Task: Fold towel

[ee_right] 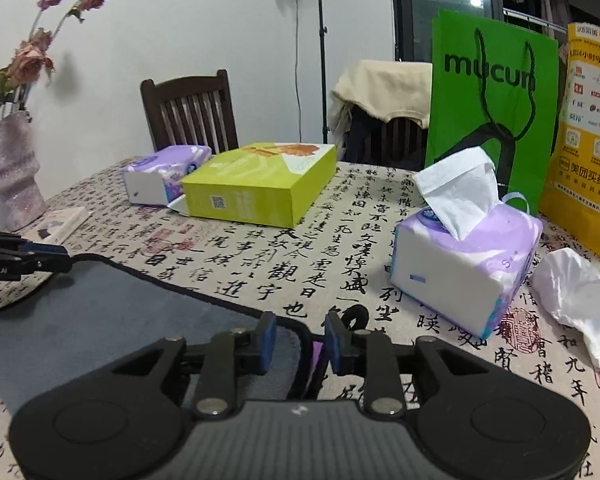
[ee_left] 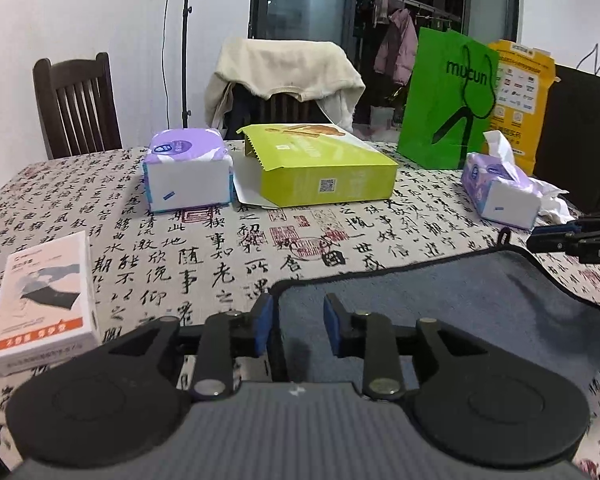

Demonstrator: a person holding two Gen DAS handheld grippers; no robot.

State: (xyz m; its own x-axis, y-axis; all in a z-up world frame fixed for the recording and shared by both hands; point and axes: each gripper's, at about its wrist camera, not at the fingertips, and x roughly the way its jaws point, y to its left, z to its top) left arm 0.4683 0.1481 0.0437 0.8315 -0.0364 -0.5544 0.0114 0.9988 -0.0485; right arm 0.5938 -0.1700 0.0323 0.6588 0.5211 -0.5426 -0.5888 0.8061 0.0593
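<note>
A grey-blue towel (ee_left: 460, 304) with a dark hem lies flat on the table with the calligraphy-print cloth (ee_left: 220, 248). My left gripper (ee_left: 298, 326) is open with its jaws either side of the towel's near-left corner. In the right wrist view the towel (ee_right: 112, 312) lies at the left. My right gripper (ee_right: 300, 342) is open, its jaws astride the towel's right corner and hem. The right gripper's tip shows at the right edge of the left wrist view (ee_left: 572, 240). The left gripper's tip shows at the left edge of the right wrist view (ee_right: 20, 260).
A white box (ee_left: 44, 304) lies left of the towel. Behind stand a purple tissue pack (ee_left: 188, 168), a yellow-green box (ee_left: 320, 164), a green bag (ee_left: 448, 100), an open tissue pack (ee_right: 464, 252), crumpled tissue (ee_right: 580, 300) and a vase (ee_right: 8, 172).
</note>
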